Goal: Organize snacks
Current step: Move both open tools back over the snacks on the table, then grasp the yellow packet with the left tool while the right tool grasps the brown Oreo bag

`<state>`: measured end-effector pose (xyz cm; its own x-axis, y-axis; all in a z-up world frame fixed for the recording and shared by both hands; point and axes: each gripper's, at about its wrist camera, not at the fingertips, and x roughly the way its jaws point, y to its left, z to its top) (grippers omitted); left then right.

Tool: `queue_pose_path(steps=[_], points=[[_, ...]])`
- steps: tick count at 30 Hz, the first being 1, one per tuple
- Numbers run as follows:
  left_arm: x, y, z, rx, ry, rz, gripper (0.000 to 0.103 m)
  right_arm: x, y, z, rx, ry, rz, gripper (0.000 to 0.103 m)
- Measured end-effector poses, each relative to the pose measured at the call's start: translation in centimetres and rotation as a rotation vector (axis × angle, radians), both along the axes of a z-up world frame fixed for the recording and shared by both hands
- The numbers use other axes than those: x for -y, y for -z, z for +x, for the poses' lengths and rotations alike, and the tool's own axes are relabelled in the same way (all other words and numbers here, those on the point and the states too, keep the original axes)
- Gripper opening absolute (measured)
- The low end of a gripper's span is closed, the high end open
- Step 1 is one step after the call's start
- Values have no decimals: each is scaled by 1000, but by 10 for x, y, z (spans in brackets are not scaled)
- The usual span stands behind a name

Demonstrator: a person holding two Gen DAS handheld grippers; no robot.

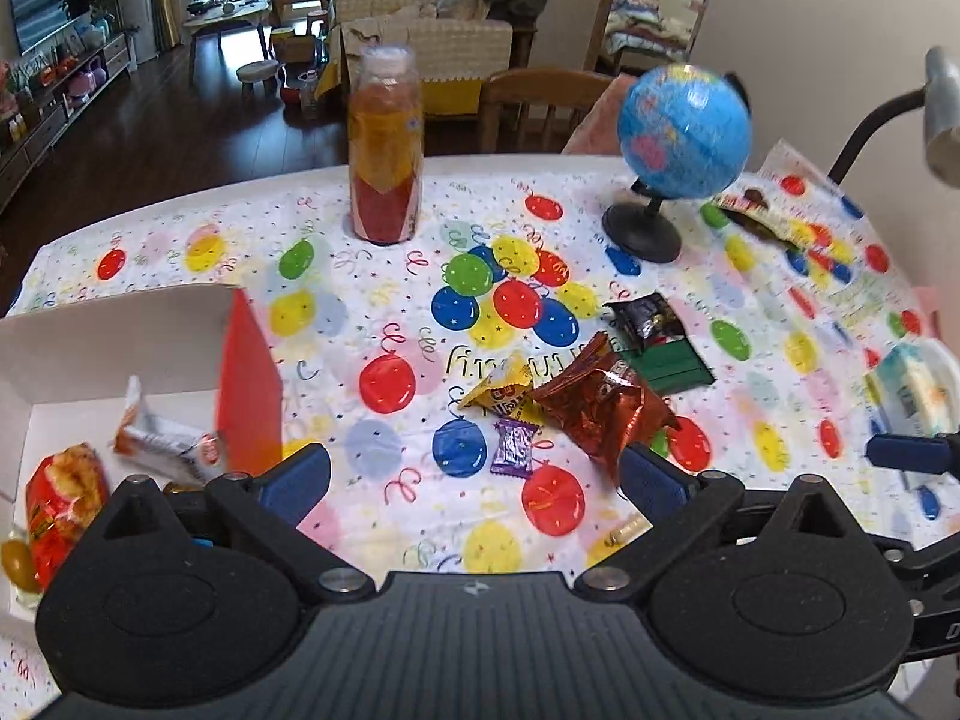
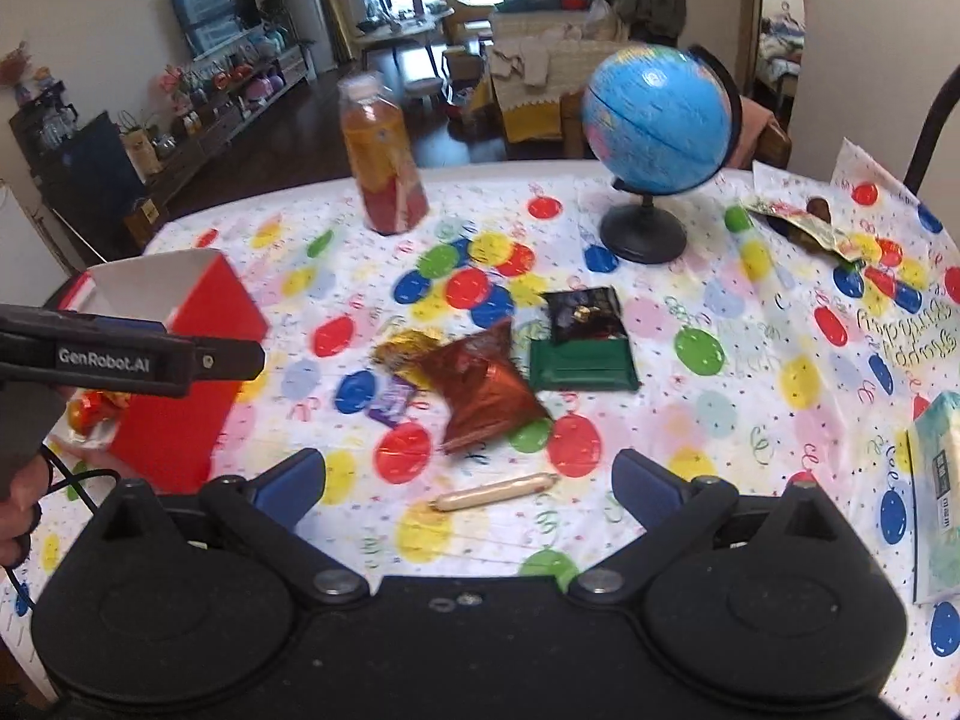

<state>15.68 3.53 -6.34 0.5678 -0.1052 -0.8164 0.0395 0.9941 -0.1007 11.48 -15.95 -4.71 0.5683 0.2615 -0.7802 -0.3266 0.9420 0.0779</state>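
A red box with a white inside [image 1: 249, 384] stands at the left [image 2: 180, 360]; it holds several wrapped snacks [image 1: 63, 498]. Loose snacks lie mid-table: a red foil bag [image 1: 600, 408] [image 2: 480, 390], a yellow packet [image 1: 498, 393], a purple candy [image 1: 513, 447], a black packet [image 1: 645, 315] [image 2: 585, 312], a green packet [image 1: 669, 366] [image 2: 579, 363] and a sausage stick [image 2: 495, 491]. My left gripper [image 1: 474, 474] is open and empty, just short of the purple candy. My right gripper [image 2: 468, 480] is open and empty over the sausage stick.
A juice bottle [image 1: 384, 150] [image 2: 384, 162] and a blue globe [image 1: 678, 144] [image 2: 657, 138] stand at the back of the balloon tablecloth [image 1: 180, 252]. An opened wrapper [image 2: 804, 222] lies at the far right. A tissue pack [image 2: 939, 492] lies at the right edge.
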Motion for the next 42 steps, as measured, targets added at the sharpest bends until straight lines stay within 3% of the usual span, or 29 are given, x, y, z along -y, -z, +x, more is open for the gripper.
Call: queue_pose_path(steps=[10, 23, 32, 36, 38, 42], points=[[18, 40, 57, -94, 11, 78, 103, -3, 33, 52, -66, -80, -16, 91], [9, 69, 128, -227, -49, -16, 102, -30, 73, 109, -105, -136, -76, 80], [8, 98, 147, -321, -83, -87, 102, -47, 97, 131, -129, -152, -109, 72], [7, 105, 152, -341, -91, -112, 88, -49, 106, 134, -145, -147, -114, 59], [8, 109, 154, -353, -91, -125, 75, -50, 108, 133, -143, -149, -118, 53], [10, 114, 155, -366, -78, -146, 64, -49, 108, 129, -133, -158, -125, 49]])
